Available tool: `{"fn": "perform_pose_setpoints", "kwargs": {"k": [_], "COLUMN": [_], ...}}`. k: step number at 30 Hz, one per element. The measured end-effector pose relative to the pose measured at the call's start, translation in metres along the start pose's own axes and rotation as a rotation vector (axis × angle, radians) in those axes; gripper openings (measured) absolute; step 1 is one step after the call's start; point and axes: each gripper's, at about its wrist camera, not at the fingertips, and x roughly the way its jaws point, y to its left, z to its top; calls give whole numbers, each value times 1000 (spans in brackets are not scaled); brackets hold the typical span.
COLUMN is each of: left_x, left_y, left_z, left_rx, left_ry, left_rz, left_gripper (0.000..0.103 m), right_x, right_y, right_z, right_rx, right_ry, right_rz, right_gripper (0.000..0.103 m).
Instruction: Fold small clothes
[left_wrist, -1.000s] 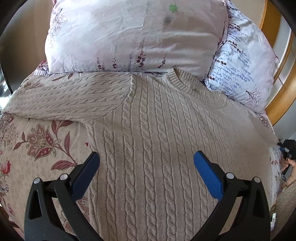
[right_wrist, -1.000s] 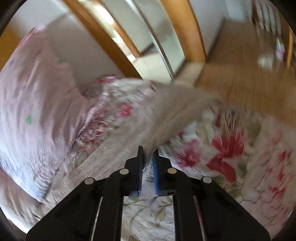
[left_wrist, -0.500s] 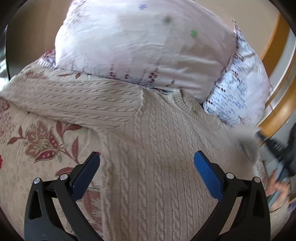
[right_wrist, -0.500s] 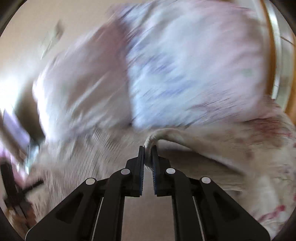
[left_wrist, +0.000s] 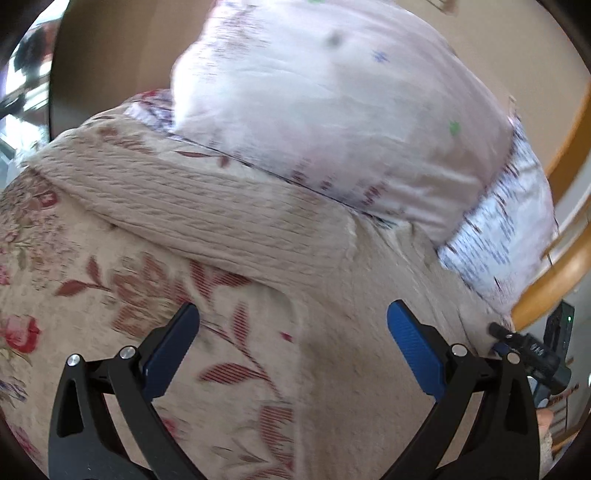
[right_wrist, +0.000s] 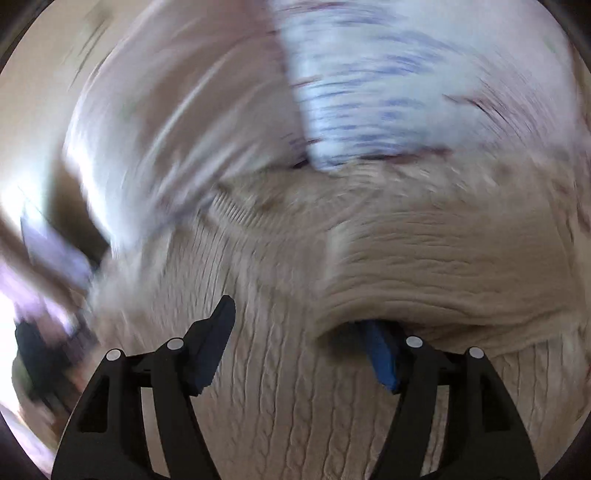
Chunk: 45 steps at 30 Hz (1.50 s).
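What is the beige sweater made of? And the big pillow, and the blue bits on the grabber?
The sweater looks like soft knitted yarn: twisted cable ribs run down it. The pillow looks like thin, smooth woven cloth, faintly creased, with printed flowers. The blue pads on the left hand-held gripper look like ridged rubber or plastic.

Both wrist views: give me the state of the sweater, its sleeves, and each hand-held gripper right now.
sweater: spread on the bed, partly folded
right sleeve: folded over the body, draped on one pad
left sleeve: stretched out flat, not yet folded
right hand-held gripper: open, holding nothing
left hand-held gripper: open, holding nothing
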Motion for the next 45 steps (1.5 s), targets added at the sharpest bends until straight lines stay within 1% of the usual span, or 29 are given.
{"fn": "perform_pose_setpoints", "kwargs": {"k": [2,3,4,6,7,8,10,11,13,15,16,17,18,20,21,23,25,29,30,31,32,33,34,35,36,39,41,42,45], "left_x": [-3,-3,-4,-5,-6,-6,-5,-3,-1,3,6,8,9,12,13,14,16,20,21,22,24,27,28,30,29,16,6,3,-5], "left_y": [15,20,31,43,52,59,74,81,95,105,111,114,118,124,128,133,141,158,163,168,172,178,181,181,179,149,117,93,28], "left_z": [7,9,12,16,18,20,24,25,27,27,27,27,27,30,32,36,41,48,50,51,53,55,57,60,64,80,91,95,93], "left_rx": [-34,-46,-70,-101,-121,-141,-193,-225,-281,-333,-366,-383,-402,-434,-450,-482,-521,-607,-633,-648,-667,-692,-700,-701,-689,-579,-492,-430,-251], "left_ry": [-16,-19,-23,-30,-32,-33,-35,-32,-27,-19,-14,-12,-13,-18,-26,-33,-45,-69,-74,-77,-78,-84,-84,-81,-85,-132,-154,-158,-158], "left_rz": [17,23,32,39,39,39,35,25,11,1,-3,-6,-14,-19,-21,-22,-23,-24,-26,-29,-31,-31,-34,-42,-47,-40,-82,-121,-188], "left_gripper": [101,101,101,101,101,101,100,99,95,93,91,89,85,81,79,76,71,56,51,42,37,24,7,6,6,5,5,5,5], "right_x": [-1,-3,-5,-7,-8,-8,-8,-8,-2,12,24,36,47,66,68,62,49,12,4,-2,-9,-13,-15,-19,-23,-38,-47,-51,-62], "right_y": [-20,-28,-32,-37,-36,-28,-9,9,51,88,107,122,134,153,157,154,142,109,101,94,85,78,72,65,59,45,38,34,25], "right_z": [12,17,20,25,27,30,32,32,28,18,10,2,-8,-30,-38,-43,-40,-29,-28,-29,-29,-28,-27,-28,-30,-32,-33,-32,-33], "right_rx": [127,167,188,215,211,162,69,4,-114,-207,-260,-302,-343,-405,-418,-403,-355,-289,-280,-273,-254,-242,-233,-223,-217,-205,-198,-193,-175], "right_ry": [-18,-42,-58,-90,-105,-136,-182,-210,-235,-213,-175,-137,-95,-7,4,-1,-12,-78,-94,-101,-109,-110,-113,-118,-123,-138,-149,-155,-170], "right_rz": [-7,-31,-62,-133,-169,-244,-296,-297,-249,-192,-159,-144,-128,-60,-38,-15,1,-31,-47,-53,-60,-61,-61,-65,-68,-71,-70,-68,-56], "right_gripper": [66,63,57,44,26,15,11,10,10,10,11,14,21,59,63,64,64,66,67,67,68,68,68,68,68,68,68,68,68]}}
